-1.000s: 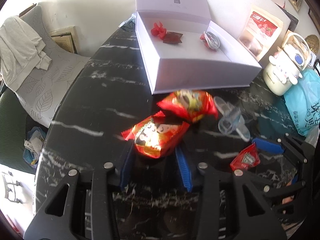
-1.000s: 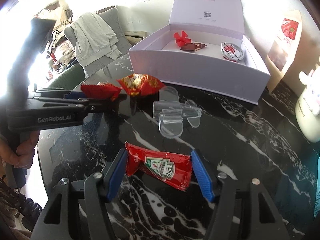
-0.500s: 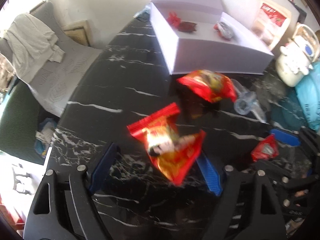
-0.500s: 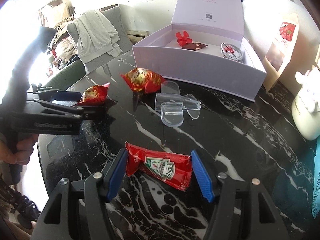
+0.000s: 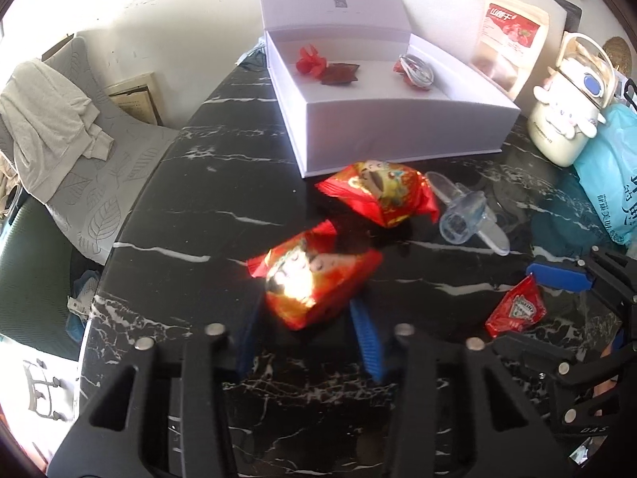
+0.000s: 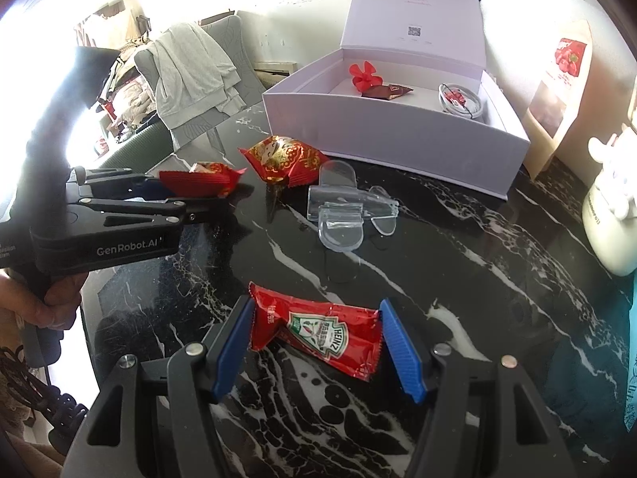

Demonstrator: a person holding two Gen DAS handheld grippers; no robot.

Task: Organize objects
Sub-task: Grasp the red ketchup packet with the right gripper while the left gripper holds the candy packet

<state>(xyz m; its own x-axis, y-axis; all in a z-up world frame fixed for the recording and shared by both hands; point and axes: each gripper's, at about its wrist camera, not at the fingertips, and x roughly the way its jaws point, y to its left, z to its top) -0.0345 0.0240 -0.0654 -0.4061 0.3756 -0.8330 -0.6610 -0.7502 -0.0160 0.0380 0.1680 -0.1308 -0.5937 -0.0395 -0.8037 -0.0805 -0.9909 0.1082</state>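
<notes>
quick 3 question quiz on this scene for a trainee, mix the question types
1. True or false: the ketchup packet lies inside the white box.
2. What does the left gripper hold? A) clear plastic stand B) red snack packet C) cable
3. Fill in: the right gripper has its fingers on either side of the ____ packet.

Key: 1 false, it lies on the black marble table. 2 B, the red snack packet. 3 ketchup.

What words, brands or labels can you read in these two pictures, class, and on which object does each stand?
"HEINZ": ketchup sachet between the right gripper's fingers.
"GenRobot.AI": side of the left gripper.
Red Chinese characters: standing pouch; too small to read.
QR code and faint print: box lid; unreadable.
Dark characters: blue bag; partly cut off.
</notes>
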